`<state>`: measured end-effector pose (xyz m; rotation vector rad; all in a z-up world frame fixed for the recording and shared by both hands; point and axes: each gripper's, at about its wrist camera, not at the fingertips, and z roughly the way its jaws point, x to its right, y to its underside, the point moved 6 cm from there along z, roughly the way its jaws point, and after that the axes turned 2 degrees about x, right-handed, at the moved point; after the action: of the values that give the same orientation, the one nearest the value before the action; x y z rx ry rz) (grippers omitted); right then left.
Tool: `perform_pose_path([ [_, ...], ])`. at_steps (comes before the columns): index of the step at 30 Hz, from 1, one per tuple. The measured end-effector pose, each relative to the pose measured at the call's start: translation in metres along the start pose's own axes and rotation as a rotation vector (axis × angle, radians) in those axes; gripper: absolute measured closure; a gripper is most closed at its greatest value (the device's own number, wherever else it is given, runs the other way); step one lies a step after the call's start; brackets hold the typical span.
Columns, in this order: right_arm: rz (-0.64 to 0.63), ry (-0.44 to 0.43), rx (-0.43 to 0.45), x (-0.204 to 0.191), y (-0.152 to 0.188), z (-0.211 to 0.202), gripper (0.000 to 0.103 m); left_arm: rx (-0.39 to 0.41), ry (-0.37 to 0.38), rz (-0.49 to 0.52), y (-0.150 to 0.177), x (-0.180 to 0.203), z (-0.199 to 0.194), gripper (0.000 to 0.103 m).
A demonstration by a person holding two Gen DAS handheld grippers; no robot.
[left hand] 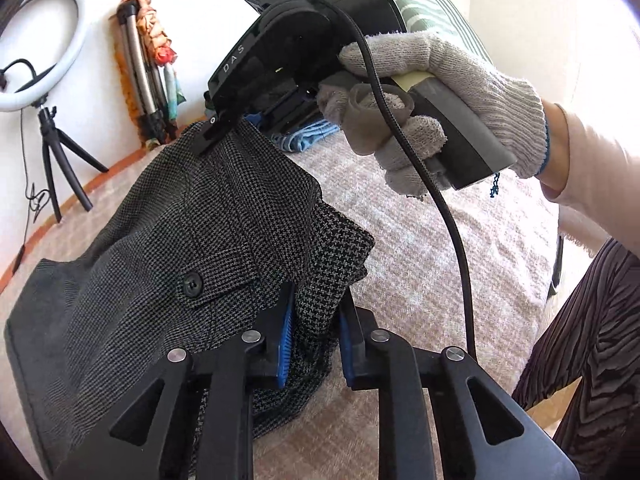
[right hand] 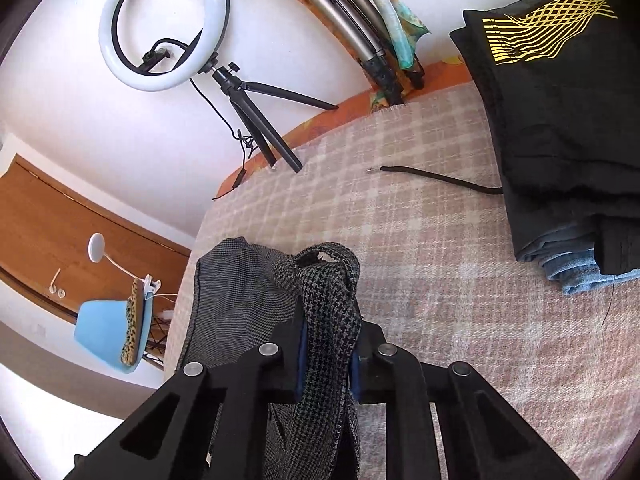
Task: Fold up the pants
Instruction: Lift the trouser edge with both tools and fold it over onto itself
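Grey houndstooth pants [left hand: 168, 240] with a black button lie bunched on a pink checked blanket [left hand: 420, 240]. My left gripper [left hand: 314, 312] is shut on a fold of their fabric, pinched between its blue pads. Farther off in the left wrist view, the right gripper [left hand: 214, 136], held by a gloved hand [left hand: 432, 92], pinches the upper edge of the pants. In the right wrist view my right gripper [right hand: 328, 328] is shut on a twisted strip of the same pants [right hand: 324, 320], which hangs down between its fingers.
Folded black clothes with a yellow print [right hand: 560, 100] sit on light blue jeans [right hand: 580, 272] at the right of the blanket. A black cord [right hand: 440, 178] lies beside them. A ring light on a tripod [right hand: 168, 28] and folded stands [right hand: 360, 32] are at the bed's far edge.
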<state>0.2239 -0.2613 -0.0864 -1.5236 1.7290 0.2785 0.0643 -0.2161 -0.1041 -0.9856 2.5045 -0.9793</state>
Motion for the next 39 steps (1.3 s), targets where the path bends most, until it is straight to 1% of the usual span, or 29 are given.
perform_pose_path([
  [5, -0.02, -0.012, 0.026, -0.035, -0.007, -0.007, 0.09, 0.084, 0.018, -0.097, -0.007, -0.022, -0.039, 0.087],
  [8, -0.05, -0.015, 0.038, -0.068, -0.015, -0.007, 0.09, 0.14, 0.022, -0.167, -0.005, -0.039, -0.067, 0.087],
  [11, -0.105, -0.003, 0.04, -0.11, -0.022, 0.0, 0.09, 0.195, 0.021, -0.251, -0.001, -0.064, -0.092, 0.088],
  [13, -0.141, 0.007, 0.039, -0.141, -0.026, 0.012, 0.09, 0.233, 0.017, -0.316, 0.005, -0.084, -0.109, 0.088],
  [15, -0.171, 0.023, 0.034, -0.17, -0.028, 0.029, 0.09, 0.267, -0.01, -0.36, 0.014, -0.104, -0.127, 0.089],
  [17, -0.195, 0.032, 0.023, -0.196, -0.027, 0.049, 0.09, 0.294, -0.036, -0.406, 0.027, -0.123, -0.143, 0.089],
  [19, -0.226, 0.044, 0.003, -0.22, -0.024, 0.076, 0.09, 0.309, -0.046, -0.469, 0.04, -0.144, -0.153, 0.089],
  [22, -0.258, 0.077, -0.033, -0.248, -0.018, 0.12, 0.09, 0.316, -0.089, -0.54, 0.061, -0.179, -0.162, 0.089],
  [25, -0.289, 0.111, -0.072, -0.266, -0.01, 0.163, 0.09, 0.31, -0.113, -0.628, 0.086, -0.21, -0.165, 0.09],
  [29, -0.326, 0.169, -0.115, -0.277, -0.001, 0.214, 0.09, 0.281, -0.118, -0.762, 0.124, -0.248, -0.159, 0.09],
  [31, -0.335, 0.19, -0.139, -0.276, 0.005, 0.237, 0.09, 0.259, -0.124, -0.822, 0.145, -0.258, -0.155, 0.09],
  [33, -0.341, 0.204, -0.165, -0.275, 0.011, 0.258, 0.09, 0.239, -0.123, -0.872, 0.16, -0.264, -0.148, 0.09],
  [36, -0.361, 0.213, -0.203, -0.273, 0.024, 0.284, 0.089, 0.202, -0.15, -0.894, 0.173, -0.265, -0.145, 0.09],
  [38, -0.411, 0.2, -0.233, -0.276, 0.033, 0.296, 0.077, 0.175, -0.164, -0.907, 0.182, -0.266, -0.145, 0.087],
  [39, -0.418, 0.189, -0.237, -0.279, 0.034, 0.298, 0.069, 0.167, -0.182, -0.908, 0.185, -0.266, -0.147, 0.084],
])
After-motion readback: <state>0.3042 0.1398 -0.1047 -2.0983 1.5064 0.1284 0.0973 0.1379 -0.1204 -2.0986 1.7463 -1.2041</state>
